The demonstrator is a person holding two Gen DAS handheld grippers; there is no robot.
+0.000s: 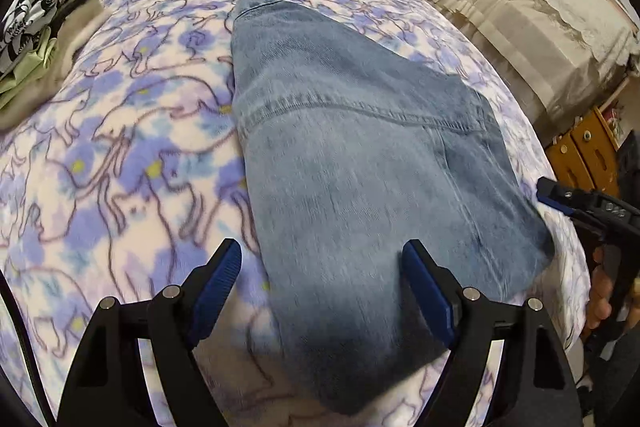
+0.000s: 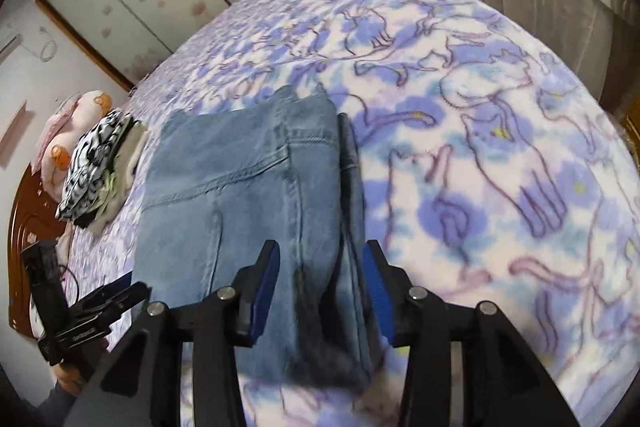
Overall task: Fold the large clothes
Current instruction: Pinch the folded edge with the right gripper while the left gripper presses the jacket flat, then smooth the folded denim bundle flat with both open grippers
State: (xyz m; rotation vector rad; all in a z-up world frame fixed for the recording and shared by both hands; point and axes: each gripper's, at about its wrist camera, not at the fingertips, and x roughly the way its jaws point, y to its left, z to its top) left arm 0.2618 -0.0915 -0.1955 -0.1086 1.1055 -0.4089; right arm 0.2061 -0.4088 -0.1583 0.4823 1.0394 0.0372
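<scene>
Light blue folded jeans (image 1: 360, 163) lie on the bed's cat-print blanket (image 1: 132, 147). My left gripper (image 1: 322, 255) hovers open over their near left edge: one pad stands over the blanket, the other over the denim, neither pressing. In the right wrist view the jeans (image 2: 240, 195) show a stack of folded layers along their right edge. That edge runs between the pads of my right gripper (image 2: 322, 251), whose jaws stand apart without pinching it. The right gripper (image 1: 560, 199) also shows at the jeans' right side, held by a hand, and the left gripper (image 2: 120, 295) shows at the lower left.
A pile of folded clothes (image 1: 44, 27), topped by black-and-white print (image 2: 96, 167), sits at the blanket's far left beside a pink plush toy (image 2: 60, 135) and a wooden headboard (image 2: 24, 227). Cloth-covered furniture (image 1: 520, 11) and a wooden cabinet (image 1: 588, 151) stand beyond the bed's right edge.
</scene>
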